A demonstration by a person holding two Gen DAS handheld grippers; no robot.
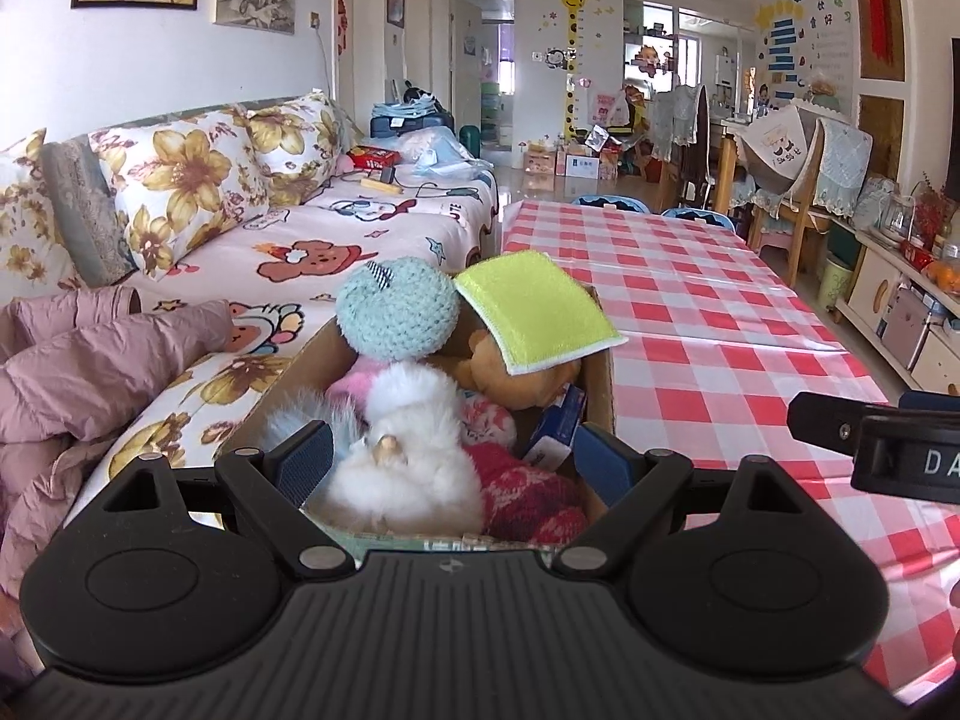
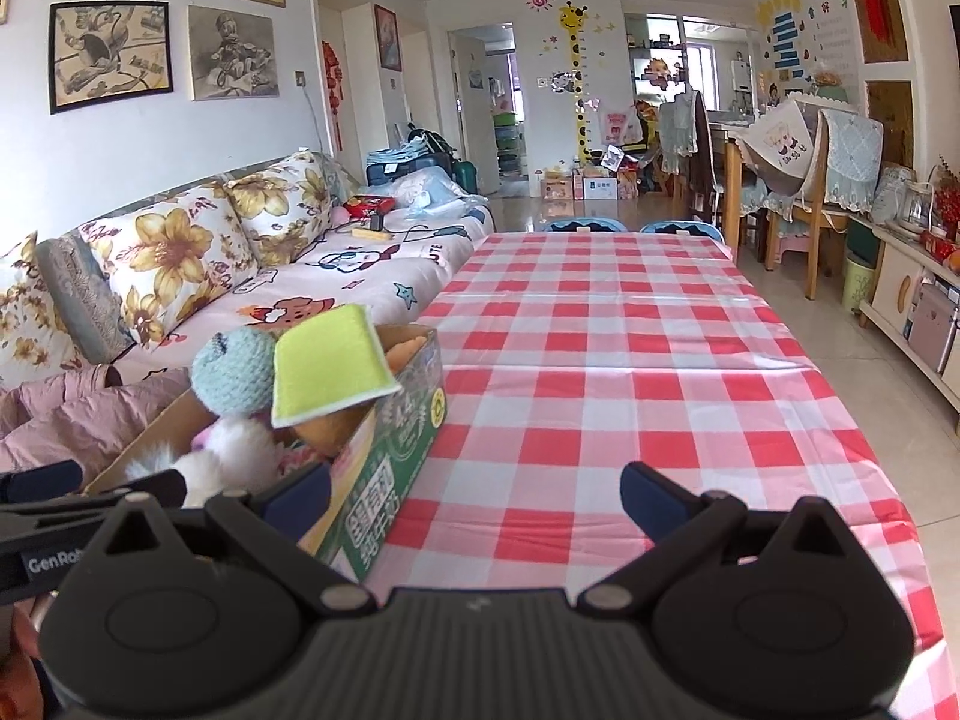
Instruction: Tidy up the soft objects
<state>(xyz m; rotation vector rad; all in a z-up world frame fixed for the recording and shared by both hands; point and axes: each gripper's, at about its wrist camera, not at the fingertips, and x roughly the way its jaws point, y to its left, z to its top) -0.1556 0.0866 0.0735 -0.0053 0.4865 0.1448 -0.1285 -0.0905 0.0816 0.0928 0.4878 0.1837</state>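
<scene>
Soft toys fill a cardboard box (image 1: 600, 372) that sits at the left edge of the checked table (image 1: 720, 324), close beside the sofa (image 1: 336, 228). At the near end of the box lies a white fluffy toy (image 1: 408, 456), touching a red-and-white knitted piece (image 1: 528, 492) on its right. Behind them a brown bear (image 1: 510, 378) is partly covered by a yellow-green sponge cloth (image 1: 534, 312), which tilts over the box's far right rim. A pale blue crocheted ball (image 1: 393, 309) rests just left of the cloth, above a pink plush (image 1: 354, 381). A small blue-and-white carton (image 1: 555, 426) leans against the inside of the right wall.

Both claws stand wide apart and hold nothing. The left gripper (image 1: 456, 456) hovers over the near end of the box, its fingers either side of the white toy. The right gripper (image 2: 477, 492) hangs over bare cloth, with its left finger (image 2: 300, 495) just beside the box's printed green side (image 2: 396, 450).

Right of the box the table is open all the way to its far end and right edge. On the left, the sofa seat and a mauve quilted jacket (image 1: 90, 384) crowd the box's side. Two blue chair backs (image 2: 630, 227) show at the table's far edge.
</scene>
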